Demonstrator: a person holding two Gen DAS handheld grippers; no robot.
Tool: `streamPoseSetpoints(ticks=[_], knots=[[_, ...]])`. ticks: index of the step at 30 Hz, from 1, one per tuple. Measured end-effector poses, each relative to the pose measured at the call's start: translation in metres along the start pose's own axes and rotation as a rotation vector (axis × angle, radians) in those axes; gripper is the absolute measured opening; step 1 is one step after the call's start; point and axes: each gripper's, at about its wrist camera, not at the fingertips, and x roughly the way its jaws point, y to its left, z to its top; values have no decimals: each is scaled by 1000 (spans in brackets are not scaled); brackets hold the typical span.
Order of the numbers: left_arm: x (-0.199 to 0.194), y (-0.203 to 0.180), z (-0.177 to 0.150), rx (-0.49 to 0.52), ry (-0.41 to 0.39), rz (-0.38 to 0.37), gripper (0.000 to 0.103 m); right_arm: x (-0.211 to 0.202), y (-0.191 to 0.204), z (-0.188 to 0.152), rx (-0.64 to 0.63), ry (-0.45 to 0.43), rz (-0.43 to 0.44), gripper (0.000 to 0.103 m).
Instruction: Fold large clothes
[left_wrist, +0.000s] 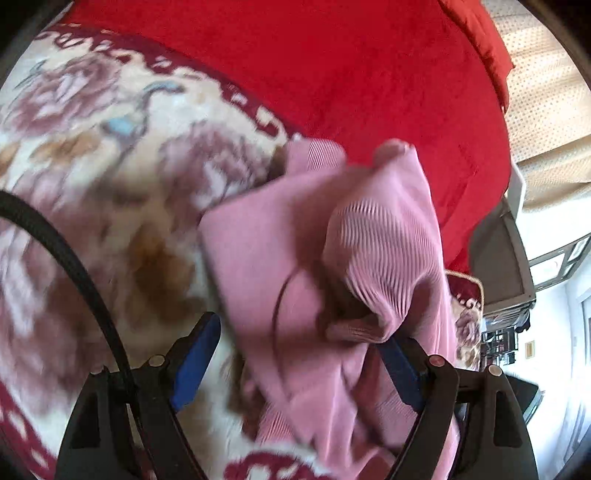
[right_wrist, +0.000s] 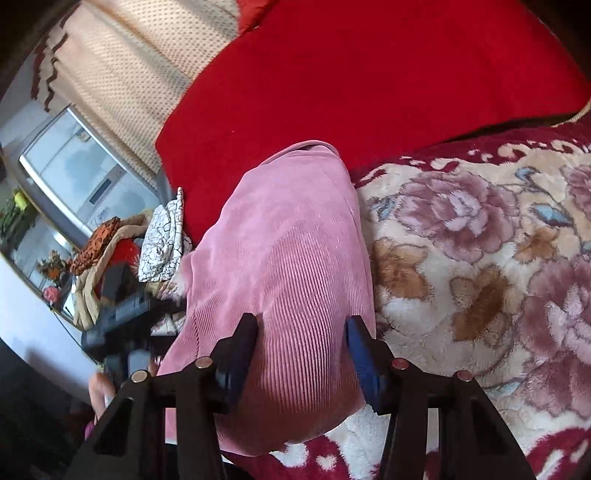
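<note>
Floral blanket (right_wrist: 480, 258) bears pink garment (right_wrist: 288, 258), straddled ungripped by both parted hand-held grippers, left (left_wrist: 295, 354) and right (right_wrist: 301, 347).

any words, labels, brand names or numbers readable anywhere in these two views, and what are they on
None can be read.
pink ribbed garment: no label or print shows.
floral blanket: flowers and a scroll border only, no lettering.
red cover: plain.
silver appliance: a dark panel on its front, too small and blurred to read.
</note>
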Motion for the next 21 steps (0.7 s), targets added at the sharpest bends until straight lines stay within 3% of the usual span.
streamPoseSetpoints(ticks=[6, 14, 17, 21], knots=[[17, -22, 24, 65, 10, -32, 80, -5, -3, -9, -56, -9, 39, 53], [2, -5, 20, -35, 28, -131, 82, -7, -19, -13, -28, -40, 123, 53], [2, 8, 16, -100, 45, -177, 83, -6, -18, -15, -41, -47, 129, 53], [-5, 4, 14, -92, 31, -226, 84, -5, -15, -17, -79, -61, 115, 53]])
